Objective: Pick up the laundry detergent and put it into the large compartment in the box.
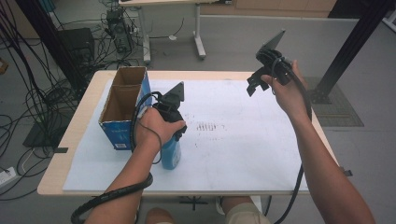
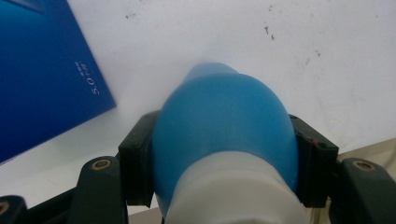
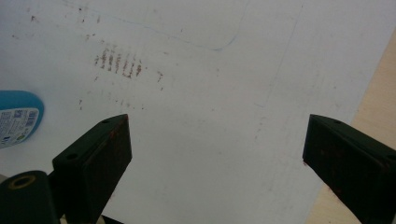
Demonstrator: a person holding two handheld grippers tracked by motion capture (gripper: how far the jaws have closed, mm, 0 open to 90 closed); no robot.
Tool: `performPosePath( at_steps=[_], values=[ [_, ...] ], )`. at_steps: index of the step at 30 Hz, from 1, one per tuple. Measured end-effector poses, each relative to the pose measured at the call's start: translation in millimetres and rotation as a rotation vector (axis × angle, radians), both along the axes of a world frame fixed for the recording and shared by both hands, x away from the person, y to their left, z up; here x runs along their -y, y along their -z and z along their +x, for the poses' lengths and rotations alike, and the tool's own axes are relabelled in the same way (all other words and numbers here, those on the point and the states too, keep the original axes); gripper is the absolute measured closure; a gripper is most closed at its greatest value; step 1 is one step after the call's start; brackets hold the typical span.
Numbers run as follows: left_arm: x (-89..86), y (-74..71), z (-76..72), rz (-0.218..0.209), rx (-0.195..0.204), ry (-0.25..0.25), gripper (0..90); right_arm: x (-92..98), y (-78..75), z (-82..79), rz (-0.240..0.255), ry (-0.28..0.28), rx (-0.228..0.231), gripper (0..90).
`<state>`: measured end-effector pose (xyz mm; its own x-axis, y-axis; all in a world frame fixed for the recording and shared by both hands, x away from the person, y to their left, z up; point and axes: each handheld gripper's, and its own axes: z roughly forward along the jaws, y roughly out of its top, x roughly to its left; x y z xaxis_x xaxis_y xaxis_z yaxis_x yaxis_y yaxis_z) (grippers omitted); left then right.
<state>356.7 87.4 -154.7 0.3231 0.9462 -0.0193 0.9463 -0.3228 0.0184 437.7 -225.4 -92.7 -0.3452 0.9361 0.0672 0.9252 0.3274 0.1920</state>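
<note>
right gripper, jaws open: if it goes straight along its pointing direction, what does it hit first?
Probably just the white sheet on the table: the right gripper looks at bare sheet between its open jaws. The blue bottle sits well off-line. Depth is unclear.

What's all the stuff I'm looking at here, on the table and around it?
Bottle: one, blue with a white neck, near the table's front left, clamped in the left gripper.
Box: one, blue outside, brown cardboard inside, open top, two compartments, left side of the table.
Sheet: one, white with reddish smudges, covers most of the tabletop.
Table: one, light wood, centre.
Second table's legs: white, behind.
Cables: many, black, on the floor at left.
Left gripper: black, shut on the bottle.
Right gripper: black, open, held above the sheet's right part.
Forearms: two, from the bottom edge.
</note>
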Motion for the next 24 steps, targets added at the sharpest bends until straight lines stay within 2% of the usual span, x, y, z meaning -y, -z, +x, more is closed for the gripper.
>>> performPosePath(
  at_steps=[21,24],
  values=[
    [-2.9,-0.8,1.1,-0.008,-0.007,-0.003,37.6,-0.5,-1.4,-1.1,0.0,0.006,0.001,7.9],
    [-5.5,-3.9,1.8,-0.024,-0.011,-0.007,37.6,-0.6,-1.7,-1.4,0.0,0.005,0.002,7.9]
  ],
)
